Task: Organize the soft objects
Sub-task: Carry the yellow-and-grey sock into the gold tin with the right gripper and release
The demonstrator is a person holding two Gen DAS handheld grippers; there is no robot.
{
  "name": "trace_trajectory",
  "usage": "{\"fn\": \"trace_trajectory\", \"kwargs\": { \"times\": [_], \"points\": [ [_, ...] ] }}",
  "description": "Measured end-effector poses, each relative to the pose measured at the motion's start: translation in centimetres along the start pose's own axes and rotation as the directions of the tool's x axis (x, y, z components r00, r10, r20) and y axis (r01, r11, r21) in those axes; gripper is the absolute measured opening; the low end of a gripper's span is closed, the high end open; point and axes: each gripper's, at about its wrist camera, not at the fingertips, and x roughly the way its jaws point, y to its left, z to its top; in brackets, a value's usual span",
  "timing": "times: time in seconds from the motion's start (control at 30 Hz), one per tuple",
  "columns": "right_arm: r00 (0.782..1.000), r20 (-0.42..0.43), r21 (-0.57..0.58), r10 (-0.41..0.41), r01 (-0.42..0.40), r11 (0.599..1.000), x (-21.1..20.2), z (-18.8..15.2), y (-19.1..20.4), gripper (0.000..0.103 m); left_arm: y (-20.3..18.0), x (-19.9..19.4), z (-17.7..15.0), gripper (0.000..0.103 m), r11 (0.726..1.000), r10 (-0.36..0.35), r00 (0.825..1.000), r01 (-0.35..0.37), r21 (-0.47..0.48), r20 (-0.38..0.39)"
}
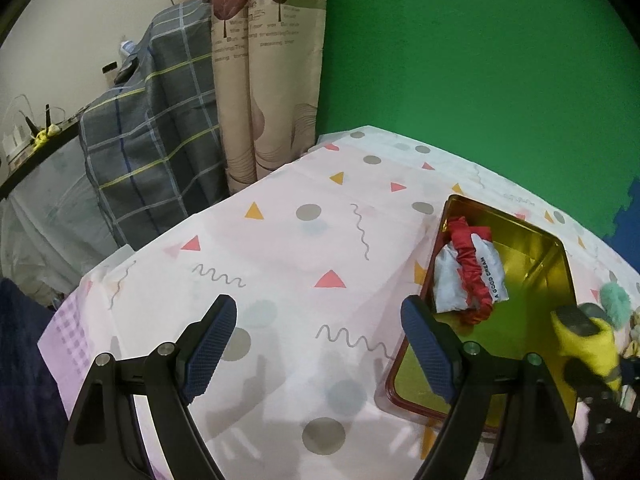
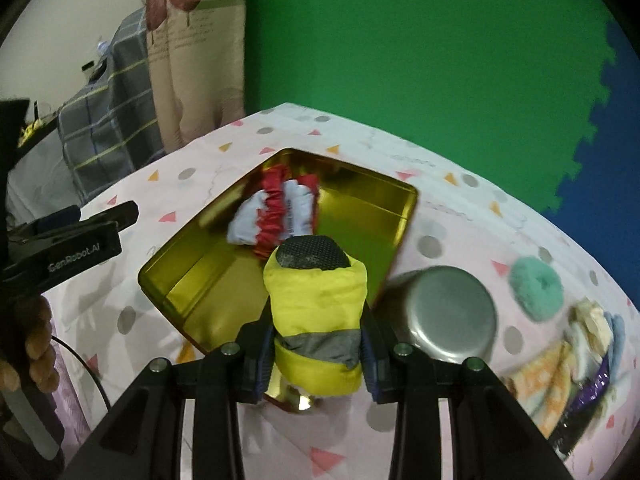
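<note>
A gold tin box lies open on the patterned tablecloth. Inside it at the far end lies a white cloth bundle wrapped with a red scrunchie. My right gripper is shut on a yellow soft pouch with a grey band and dark mesh top, held over the box's near edge; the pouch also shows in the left wrist view. My left gripper is open and empty above the cloth, left of the box.
A round silver tin stands right of the box. A teal fluffy scrunchie and a heap of soft cloth items lie further right. A plaid-covered object and a curtain stand beyond the table's left edge.
</note>
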Motion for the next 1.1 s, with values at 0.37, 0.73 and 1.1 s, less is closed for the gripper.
{"fn": "trace_trajectory", "kwargs": {
  "times": [0.37, 0.73, 1.1],
  "points": [
    [0.998, -0.068, -0.034, -0.013, 0.01, 0.999, 4.0, 0.5, 1.5, 0.037, 0.3, 0.3, -0.1, 0.082, 1.0, -0.02, 1.0, 0.02, -0.022, -0.012],
    [0.997, -0.073, 0.001, -0.005, 0.005, 1.0, 4.6, 0.6, 0.9, 0.056, 0.2, 0.4, -0.1, 0.082, 0.999, -0.035, 0.999, 0.035, -0.02, -0.022],
    [0.999, 0.006, 0.096, -0.047, 0.046, 0.994, -0.8, -0.7, -2.8, 0.057, -1.2, 0.0, -0.6, 0.082, 0.999, -0.044, 0.999, 0.044, 0.031, -0.011]
  ]
}}
